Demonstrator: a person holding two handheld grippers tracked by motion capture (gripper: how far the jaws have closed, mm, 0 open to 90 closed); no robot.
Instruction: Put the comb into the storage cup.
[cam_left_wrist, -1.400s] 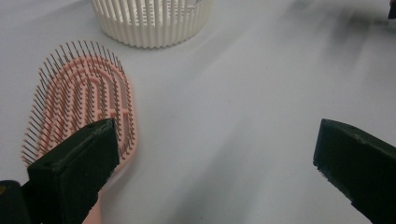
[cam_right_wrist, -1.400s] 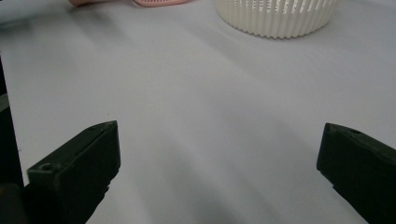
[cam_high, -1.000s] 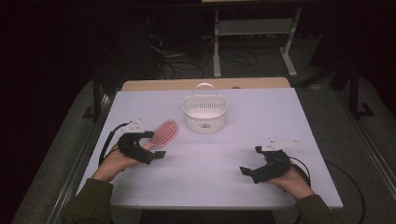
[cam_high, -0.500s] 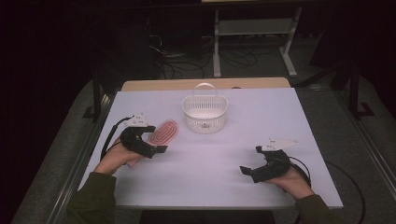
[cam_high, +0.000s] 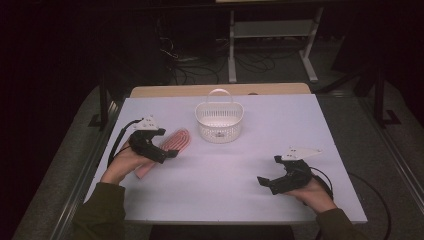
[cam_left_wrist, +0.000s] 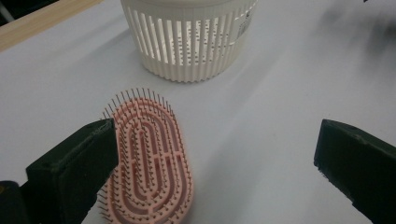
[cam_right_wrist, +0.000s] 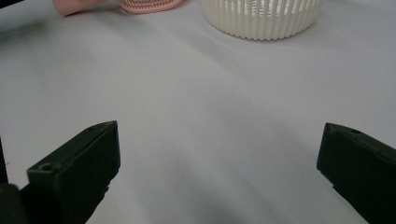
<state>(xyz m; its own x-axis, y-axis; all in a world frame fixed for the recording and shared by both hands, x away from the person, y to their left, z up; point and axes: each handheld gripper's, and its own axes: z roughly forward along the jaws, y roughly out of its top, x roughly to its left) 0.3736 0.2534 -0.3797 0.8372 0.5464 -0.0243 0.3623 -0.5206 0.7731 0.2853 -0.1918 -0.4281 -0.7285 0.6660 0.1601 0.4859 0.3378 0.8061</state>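
A pink oval hairbrush (cam_high: 172, 143) lies bristles up on the white table (cam_high: 225, 170), left of centre. My left gripper (cam_high: 167, 154) hovers over its handle end, open. In the left gripper view the hairbrush (cam_left_wrist: 149, 163) sits between the jaws, nearer the left jaw, with nothing gripped. A white slatted basket (cam_high: 219, 120) with a handle stands behind the brush; the basket (cam_left_wrist: 187, 39) also fills the top of the left gripper view. My right gripper (cam_high: 267, 181) rests open at the front right, over bare table.
A wooden strip (cam_high: 220, 90) borders the table's far edge. Beyond it stand a metal frame (cam_high: 272, 35) and cables on a dark floor. In the right gripper view the basket (cam_right_wrist: 261, 16) and the brush (cam_right_wrist: 144, 4) lie far ahead.
My left gripper has moved forward and right along the brush, toward its head. The right gripper has stayed in place.
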